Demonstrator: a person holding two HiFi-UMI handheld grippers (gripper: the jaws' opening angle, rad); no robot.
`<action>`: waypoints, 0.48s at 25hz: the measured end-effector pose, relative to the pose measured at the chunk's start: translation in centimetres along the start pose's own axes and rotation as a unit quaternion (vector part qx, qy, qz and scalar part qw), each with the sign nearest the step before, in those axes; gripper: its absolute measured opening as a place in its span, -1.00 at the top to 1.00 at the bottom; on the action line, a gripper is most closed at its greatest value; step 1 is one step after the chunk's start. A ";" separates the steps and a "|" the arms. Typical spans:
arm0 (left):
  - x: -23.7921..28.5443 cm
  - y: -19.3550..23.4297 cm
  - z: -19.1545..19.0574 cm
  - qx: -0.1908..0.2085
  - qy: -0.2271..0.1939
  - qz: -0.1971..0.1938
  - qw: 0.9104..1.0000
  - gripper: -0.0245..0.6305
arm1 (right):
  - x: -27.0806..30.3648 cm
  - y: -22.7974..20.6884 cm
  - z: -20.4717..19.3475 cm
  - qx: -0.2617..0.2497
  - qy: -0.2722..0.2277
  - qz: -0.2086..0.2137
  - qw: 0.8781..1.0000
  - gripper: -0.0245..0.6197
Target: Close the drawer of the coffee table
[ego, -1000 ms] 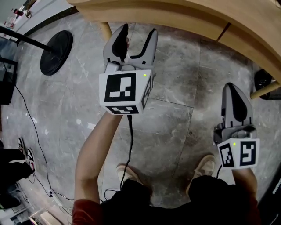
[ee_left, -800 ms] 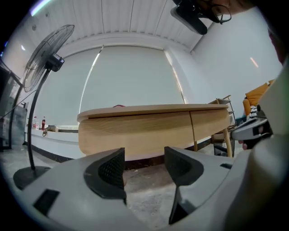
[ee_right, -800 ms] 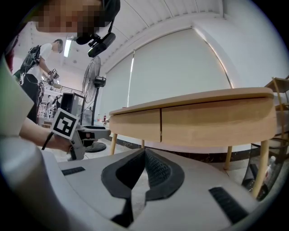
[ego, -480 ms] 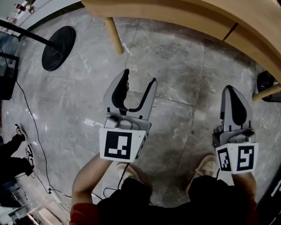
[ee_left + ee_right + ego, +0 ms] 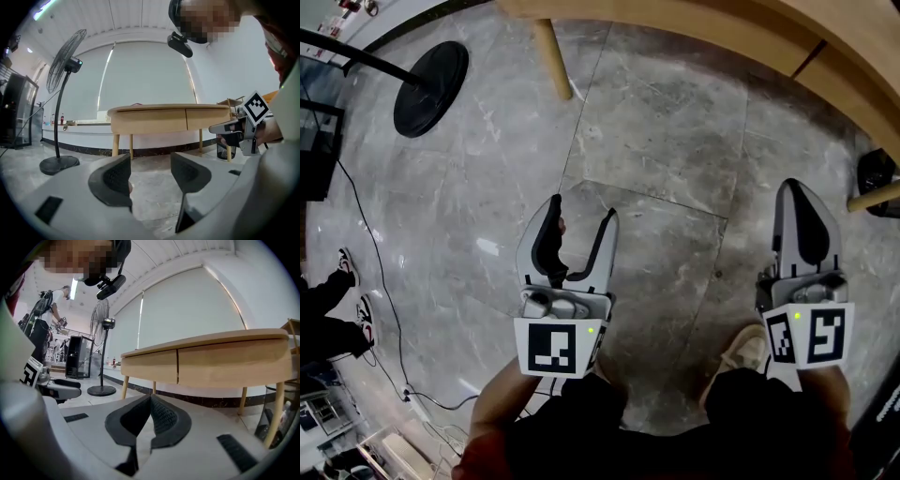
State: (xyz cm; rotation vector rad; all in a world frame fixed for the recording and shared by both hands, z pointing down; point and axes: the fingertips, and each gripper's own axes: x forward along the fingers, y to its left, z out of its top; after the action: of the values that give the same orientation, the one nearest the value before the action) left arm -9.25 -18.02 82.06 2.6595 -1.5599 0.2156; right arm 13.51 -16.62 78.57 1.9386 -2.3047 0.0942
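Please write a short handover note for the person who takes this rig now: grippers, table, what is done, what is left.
Left gripper: open, empty, held low.
Right gripper: shut, empty.
Table: ahead, and neither gripper touches it.
Done: both drawer fronts look flush with no gap, so the drawer seems closed.
Left: probably nothing; check the fronts from close up if unsure.

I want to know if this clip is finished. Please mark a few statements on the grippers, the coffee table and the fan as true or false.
The left gripper is open and empty. True.
The right gripper is open too. False: its jaws are together, holding nothing.
A drawer of the coffee table hangs out. False: both drawer fronts sit flush.
A fan stands on the floor at the person's left. True.
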 end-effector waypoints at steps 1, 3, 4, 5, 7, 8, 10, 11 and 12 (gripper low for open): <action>0.1 0.1 0.3 -0.002 -0.005 0.002 1.000 0.14 | 0.0 0.2 0.0 -0.001 -0.001 0.002 1.000 0.93; 0.3 -0.1 0.8 -0.002 -0.012 0.000 1.000 0.14 | 0.0 0.6 0.1 -0.005 -0.002 0.004 1.000 0.93; 0.3 -0.3 0.9 0.000 -0.013 -0.003 1.000 0.14 | -0.1 0.7 0.1 -0.006 -0.003 0.004 1.000 0.93; 0.3 -0.4 0.9 0.001 -0.013 -0.005 1.000 0.14 | -0.1 0.7 0.1 -0.007 -0.003 0.005 1.000 0.93; 0.3 -0.5 0.9 -0.001 -0.011 -0.005 1.000 0.14 | -0.1 0.7 0.2 -0.007 -0.002 0.004 1.000 0.93; 0.3 -0.5 0.8 -0.002 -0.009 -0.004 1.000 0.14 | -0.1 0.6 0.1 -0.007 -0.001 0.004 1.000 0.93; 0.4 -0.3 0.6 -0.004 -0.006 -0.001 1.000 0.14 | -0.1 0.7 0.0 -0.007 0.000 0.004 1.000 0.93; 0.4 -0.3 0.4 -0.002 -0.004 -0.001 1.000 0.14 | -0.1 0.7 0.0 -0.008 0.000 0.005 1.000 0.93; 0.5 -0.3 0.3 0.000 -0.002 -0.002 1.000 0.15 | -0.1 0.8 -0.1 -0.008 0.001 0.006 1.000 0.93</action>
State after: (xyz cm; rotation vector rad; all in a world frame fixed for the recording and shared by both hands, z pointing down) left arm -8.76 -18.35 81.81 2.6653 -1.5559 0.2106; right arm 12.78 -16.42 78.68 1.9173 -2.3095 0.0782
